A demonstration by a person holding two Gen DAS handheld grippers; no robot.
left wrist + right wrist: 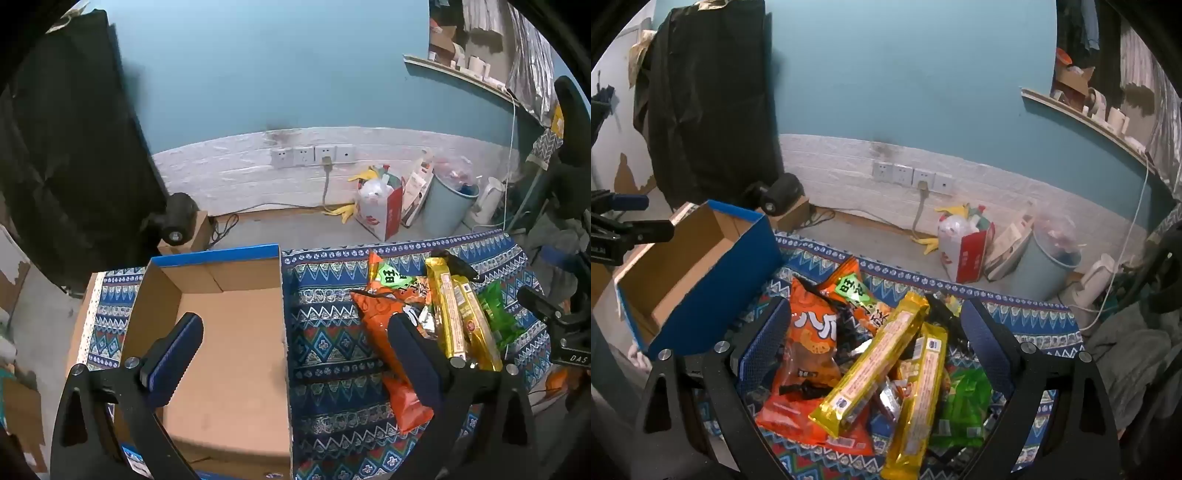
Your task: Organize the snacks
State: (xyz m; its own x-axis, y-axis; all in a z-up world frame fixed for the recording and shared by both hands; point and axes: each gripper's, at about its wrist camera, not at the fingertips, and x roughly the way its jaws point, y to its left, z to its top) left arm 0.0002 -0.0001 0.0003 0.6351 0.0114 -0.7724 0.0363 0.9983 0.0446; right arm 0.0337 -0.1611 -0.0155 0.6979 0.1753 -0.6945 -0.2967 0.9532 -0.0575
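Note:
An open blue cardboard box (225, 332) with a brown inside sits empty on the patterned cloth (325, 332); it also shows in the right wrist view (701, 266) at the left. A pile of snacks lies to its right: an orange bag (809, 354), two long yellow packs (875, 362), a green bag (964, 406). The pile shows in the left wrist view with the orange bag (380, 325) and yellow packs (458, 317). My left gripper (295, 354) is open, over the box's right wall. My right gripper (875, 339) is open, above the snack pile, holding nothing.
A blue wall with sockets (314, 155) stands behind. A red and white bag (380, 210), a pale blue bin (447, 206) and a white kettle (487, 199) sit on the floor beyond the cloth. Black fabric (66, 147) hangs at the left.

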